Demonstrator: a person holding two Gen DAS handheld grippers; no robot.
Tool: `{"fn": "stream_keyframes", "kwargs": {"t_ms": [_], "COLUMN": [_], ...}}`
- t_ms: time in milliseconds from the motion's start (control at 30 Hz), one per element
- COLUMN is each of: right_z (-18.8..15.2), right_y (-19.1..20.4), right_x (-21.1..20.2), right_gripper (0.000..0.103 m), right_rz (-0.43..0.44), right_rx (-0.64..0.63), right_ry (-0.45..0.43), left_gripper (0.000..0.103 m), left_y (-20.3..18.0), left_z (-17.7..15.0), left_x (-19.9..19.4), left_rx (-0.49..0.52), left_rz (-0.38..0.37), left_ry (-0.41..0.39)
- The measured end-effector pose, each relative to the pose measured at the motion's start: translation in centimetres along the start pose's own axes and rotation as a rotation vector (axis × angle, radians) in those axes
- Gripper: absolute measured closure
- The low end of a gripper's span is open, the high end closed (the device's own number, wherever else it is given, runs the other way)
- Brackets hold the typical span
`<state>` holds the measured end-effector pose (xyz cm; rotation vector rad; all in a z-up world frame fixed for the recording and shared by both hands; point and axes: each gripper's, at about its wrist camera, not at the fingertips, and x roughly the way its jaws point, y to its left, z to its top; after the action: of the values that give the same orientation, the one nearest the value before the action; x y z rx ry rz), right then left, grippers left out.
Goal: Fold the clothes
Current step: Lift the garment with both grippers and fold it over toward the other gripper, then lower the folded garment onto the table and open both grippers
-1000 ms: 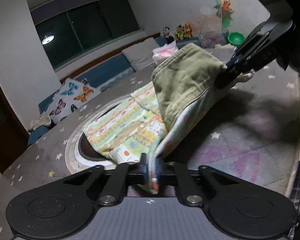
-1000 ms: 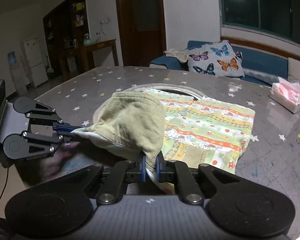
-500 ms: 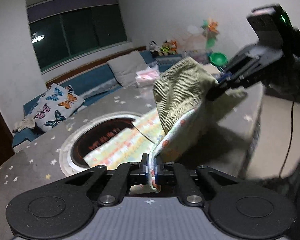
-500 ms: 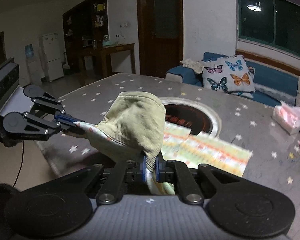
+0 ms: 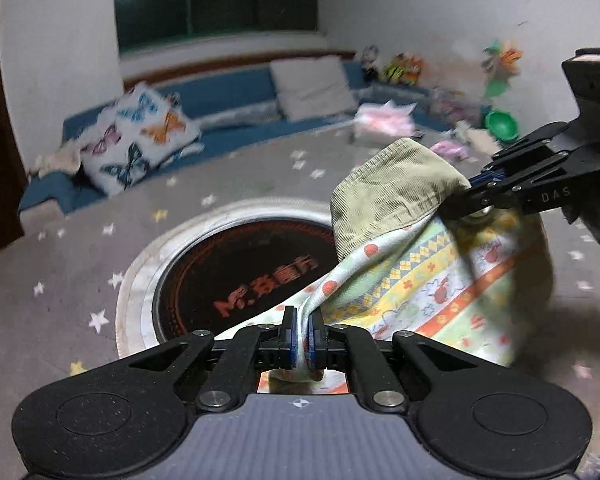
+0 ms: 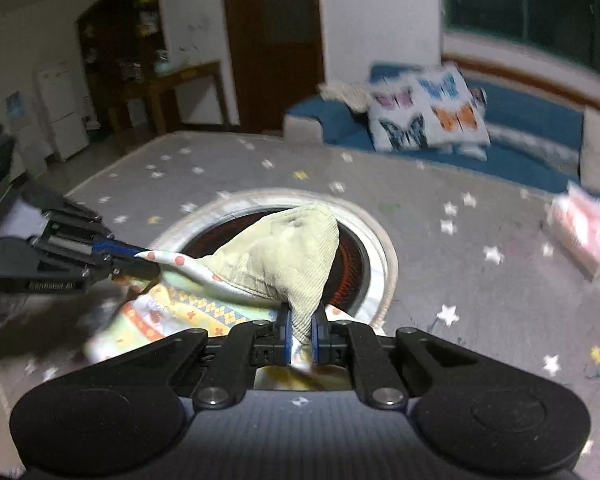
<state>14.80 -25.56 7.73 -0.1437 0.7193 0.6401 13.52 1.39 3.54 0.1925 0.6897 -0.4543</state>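
Both grippers, left [image 5: 303, 338] and right [image 6: 300, 334], fingers pinching garment [image 5: 432, 280] above round hotplate [image 5: 236, 276]

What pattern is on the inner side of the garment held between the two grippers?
Bright cartoon stripes in yellow, orange and green on the garment; its outer side is olive corduroy. Clearest in the left wrist view.

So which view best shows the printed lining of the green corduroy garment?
The left wrist view: the garment's striped cartoon-print lining hangs broadly facing it, between the left gripper and right gripper. The right wrist view mostly shows the corduroy outside, with only a blurred strip of lining.
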Motion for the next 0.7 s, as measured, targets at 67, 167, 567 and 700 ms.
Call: {"fn": "stream_keyframes", "kwargs": {"t_ms": [67,167,567,700], "right_z": [-0.4,-1.3,-4.8,-6.3], "right_y": [-0.7,-1.8,-2.6,-3.7], "right_x": [2.1,4.8,0.4,1.6], "right_gripper": [0.092,0.081,0.08,0.082], "right_rz": [-0.019,-0.063,-0.097,-0.121], "right_rx": [0.025,0.062,0.147,0.194], "right_ry": [0.018,0.041,-0.012,0.032], "left_gripper": [0.095,0.089,0.069,0.07], "left_y": [0.6,1.2,2.7,1.6], "left_z": [-0.4,-1.2,-1.9,-0.9], "left_x": [1.8,3.9,3.5,2.3], "left_rx": [-0.024,-0.047,-0.114,-0.118], "left_rz": [0.015,0.051,0.161,0.145], "left_ry": [0.032,0.072,0.06,0.017]}}
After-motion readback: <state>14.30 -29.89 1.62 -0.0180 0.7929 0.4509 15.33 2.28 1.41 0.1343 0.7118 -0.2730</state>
